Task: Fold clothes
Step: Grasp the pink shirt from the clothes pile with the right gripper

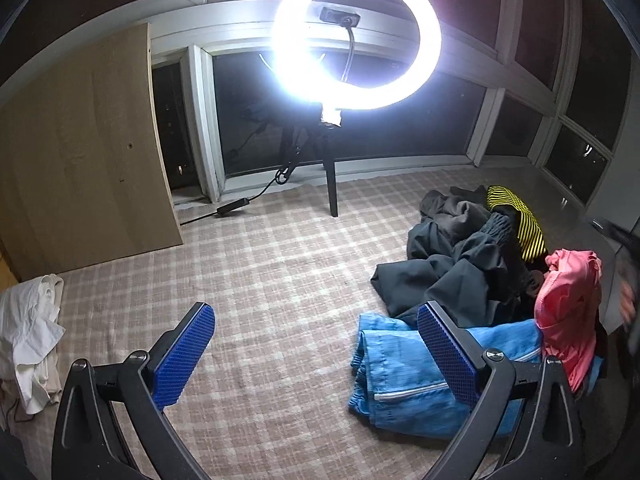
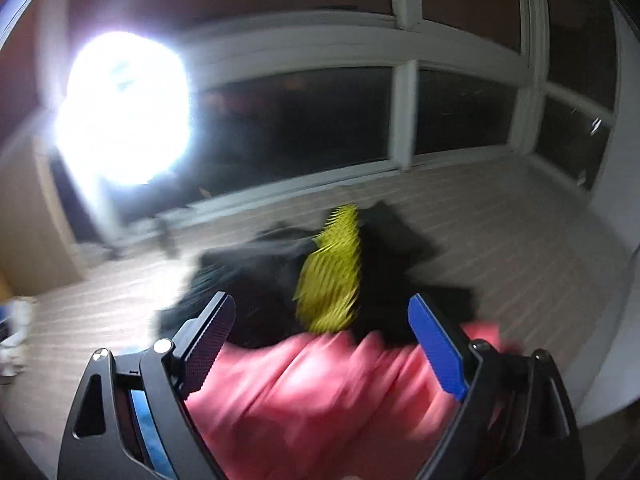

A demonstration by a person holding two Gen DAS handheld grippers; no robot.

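Left gripper (image 1: 316, 354) hovering with jaws wide apart and empty, just left of the blue garment (image 1: 404, 384) on the checked cloth (image 1: 260, 272). Right gripper (image 2: 322, 344), jaws also apart, gripping nothing, over the pink garment (image 2: 312, 396), which lies just right of the blue garment. Beyond the blue garment: dark clothes (image 1: 456, 256), yellow striped piece (image 1: 516, 220). White clothes (image 1: 32, 328) well left.

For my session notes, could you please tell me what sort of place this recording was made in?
Probably a room at home, at night: a checked bedcover spread like a bed, dark windows in white frames, a heap of clothes, and a ring light set up for filming.
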